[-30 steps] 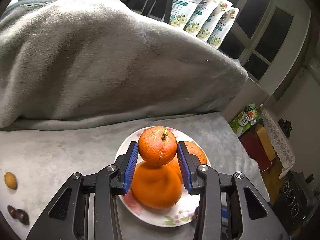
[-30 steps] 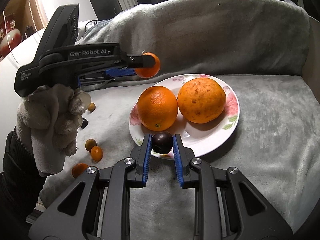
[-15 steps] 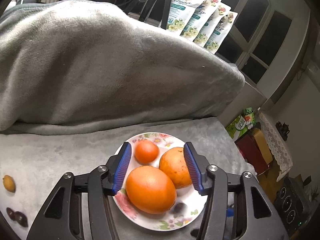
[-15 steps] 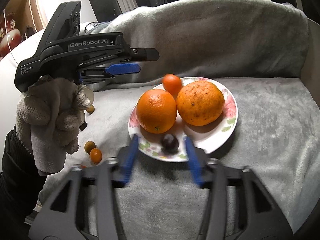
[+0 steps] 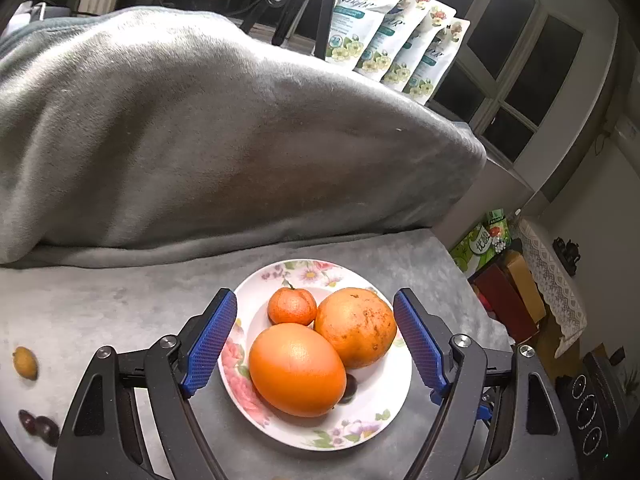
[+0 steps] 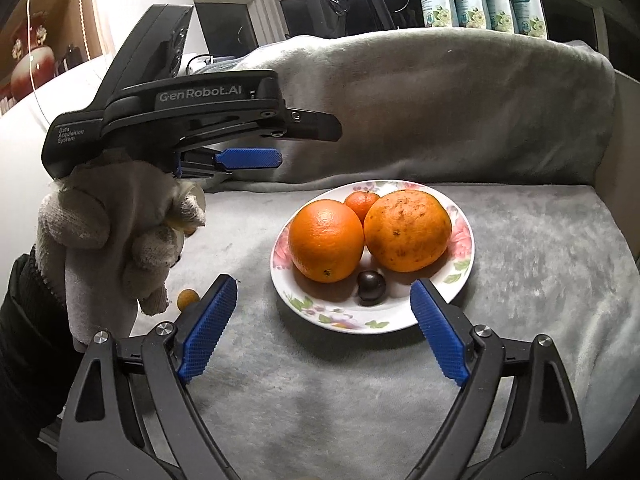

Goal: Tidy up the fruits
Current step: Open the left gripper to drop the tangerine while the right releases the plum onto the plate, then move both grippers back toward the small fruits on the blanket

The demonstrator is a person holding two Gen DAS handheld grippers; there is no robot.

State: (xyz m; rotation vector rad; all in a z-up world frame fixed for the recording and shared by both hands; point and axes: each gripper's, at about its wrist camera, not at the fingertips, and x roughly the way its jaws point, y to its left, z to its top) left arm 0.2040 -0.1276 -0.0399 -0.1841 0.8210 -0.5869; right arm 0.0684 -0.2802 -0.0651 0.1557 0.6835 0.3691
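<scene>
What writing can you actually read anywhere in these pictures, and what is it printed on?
"GenRobot.AI": on the side of the left gripper's black body.
"Data Acquisition System": small print at the rear of that same body.
Flowered pouches on the ledge behind the grey blanket: lettering too blurred to read.
Green package on the floor: characters too small to read.
Floral plate: flowers only, no text.

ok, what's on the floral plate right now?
The floral plate holds two big oranges, a small mandarin behind them and a dark plum in front. Whatever lies under the oranges is hidden.
</scene>
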